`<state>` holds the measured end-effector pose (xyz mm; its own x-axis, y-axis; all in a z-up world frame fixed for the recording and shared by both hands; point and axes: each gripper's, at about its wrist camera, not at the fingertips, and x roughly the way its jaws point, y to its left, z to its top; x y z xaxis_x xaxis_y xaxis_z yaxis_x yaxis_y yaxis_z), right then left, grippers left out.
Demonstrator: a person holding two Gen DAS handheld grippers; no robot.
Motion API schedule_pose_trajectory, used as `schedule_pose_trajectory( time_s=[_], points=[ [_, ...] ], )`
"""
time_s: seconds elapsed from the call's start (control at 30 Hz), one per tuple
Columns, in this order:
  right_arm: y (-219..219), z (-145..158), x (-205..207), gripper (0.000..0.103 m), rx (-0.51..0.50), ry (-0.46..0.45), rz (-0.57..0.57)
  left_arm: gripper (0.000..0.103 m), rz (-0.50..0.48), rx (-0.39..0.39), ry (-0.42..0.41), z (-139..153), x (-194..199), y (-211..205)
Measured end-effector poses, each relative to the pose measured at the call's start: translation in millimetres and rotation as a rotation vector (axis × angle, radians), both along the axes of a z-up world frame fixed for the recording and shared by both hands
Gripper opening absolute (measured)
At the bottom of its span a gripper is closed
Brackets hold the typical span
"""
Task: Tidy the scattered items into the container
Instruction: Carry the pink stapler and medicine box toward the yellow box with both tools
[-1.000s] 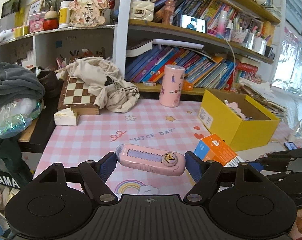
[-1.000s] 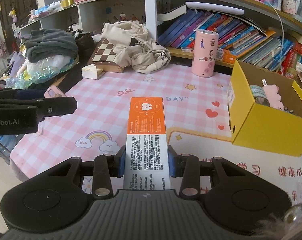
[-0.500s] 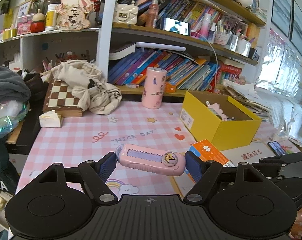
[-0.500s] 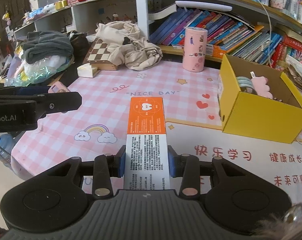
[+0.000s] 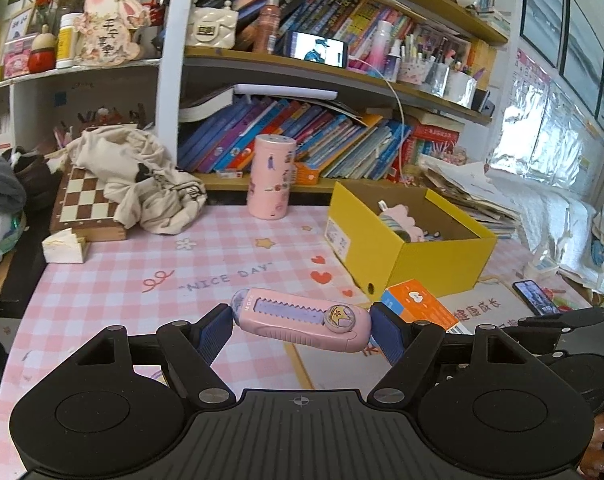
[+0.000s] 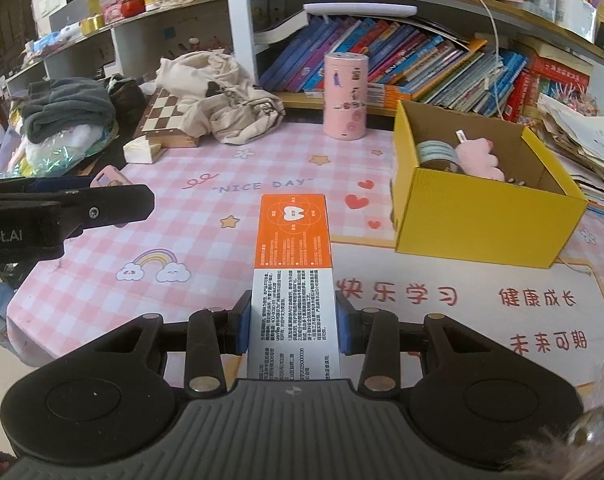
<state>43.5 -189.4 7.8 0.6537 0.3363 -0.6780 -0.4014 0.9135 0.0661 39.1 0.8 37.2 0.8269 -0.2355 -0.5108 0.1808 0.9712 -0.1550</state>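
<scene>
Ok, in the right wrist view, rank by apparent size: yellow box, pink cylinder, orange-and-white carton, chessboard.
1. Yellow box, largest.
2. Orange-and-white carton, though it is held in the right tongs close to the lens, so its true rank is unsure.
3. Pink cylinder and chessboard look alike; cloth partly hides the board.

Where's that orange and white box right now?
The orange box is gripped in the right tongs, held above the pink mat, left of the yellow bin.
</scene>
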Motion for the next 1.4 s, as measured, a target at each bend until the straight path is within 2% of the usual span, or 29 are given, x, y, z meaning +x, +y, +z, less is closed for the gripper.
schedule_pose_trajectory(
  time_s=[0.73, 1.17, 1.4],
  points=[
    [-92.4, 2.1, 37.7, 0.037, 0.034, 0.017, -0.089, 0.076, -0.107, -0.016, 0.043, -4.1, 44.7, -88.3],
    [-171.0, 2.6, 64.1, 0.037, 0.041, 0.018, -0.205, 0.076, -0.213, -0.011, 0.064, -10.6, 87.7, -161.8],
    [-206.5, 8.0, 79.7, 0.037, 0.037, -0.015, -0.222, 0.076, -0.223, -0.011, 0.067, -11.0, 104.1, -195.7]
  ],
)
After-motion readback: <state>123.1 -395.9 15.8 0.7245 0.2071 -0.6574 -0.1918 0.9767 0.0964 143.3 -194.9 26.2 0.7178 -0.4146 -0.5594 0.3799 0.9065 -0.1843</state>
